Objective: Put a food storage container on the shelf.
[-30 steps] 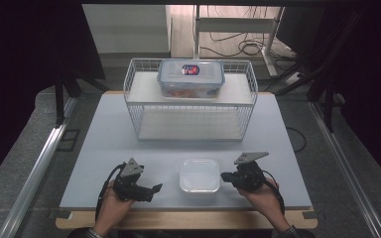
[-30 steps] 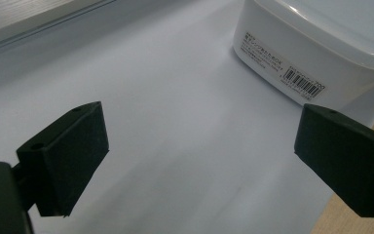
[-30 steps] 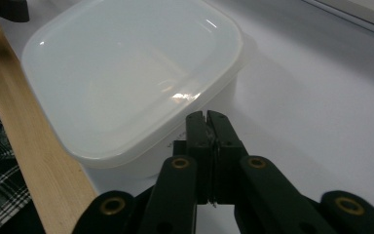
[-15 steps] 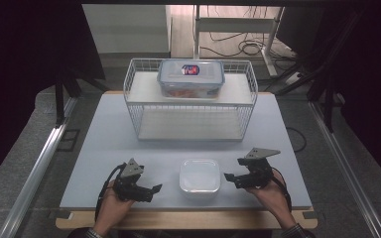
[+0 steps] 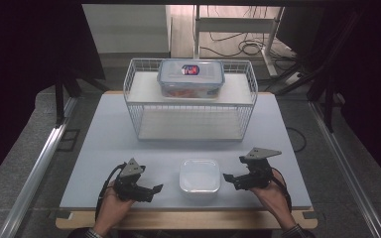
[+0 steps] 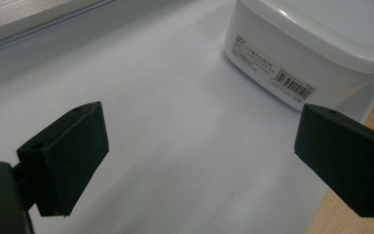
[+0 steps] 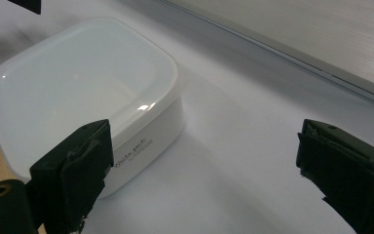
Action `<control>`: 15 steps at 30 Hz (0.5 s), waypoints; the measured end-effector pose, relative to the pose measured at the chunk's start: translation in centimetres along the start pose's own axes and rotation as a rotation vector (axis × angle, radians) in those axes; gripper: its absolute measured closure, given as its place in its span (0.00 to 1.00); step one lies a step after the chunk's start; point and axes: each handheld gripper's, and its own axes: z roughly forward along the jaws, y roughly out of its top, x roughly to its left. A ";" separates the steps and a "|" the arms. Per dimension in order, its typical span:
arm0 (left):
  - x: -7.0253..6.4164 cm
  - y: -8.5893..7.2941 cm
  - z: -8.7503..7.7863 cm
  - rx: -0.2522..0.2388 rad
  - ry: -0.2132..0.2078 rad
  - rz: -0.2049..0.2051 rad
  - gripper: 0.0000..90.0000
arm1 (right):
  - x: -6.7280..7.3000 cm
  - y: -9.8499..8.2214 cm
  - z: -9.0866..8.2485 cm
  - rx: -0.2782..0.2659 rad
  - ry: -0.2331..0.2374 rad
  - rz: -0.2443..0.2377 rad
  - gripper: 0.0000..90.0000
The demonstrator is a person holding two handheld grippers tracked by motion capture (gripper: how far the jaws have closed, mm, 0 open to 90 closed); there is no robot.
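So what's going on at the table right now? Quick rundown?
Left gripper open, right gripper open, both empty. White lidded box sits between them, untouched. Wire rack with clear container beyond; nothing blocking.

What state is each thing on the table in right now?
White box: lid on, resting on the table between the grippers, untouched.
Clear box: lid on, sitting on top of the wire rack.
Left gripper: open, empty.
Right gripper: open, empty.
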 end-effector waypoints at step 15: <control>-1.3 2.4 -0.2 0.003 -0.065 0.002 0.07 | 1.9 0.7 0.6 0.025 0.016 0.005 0.00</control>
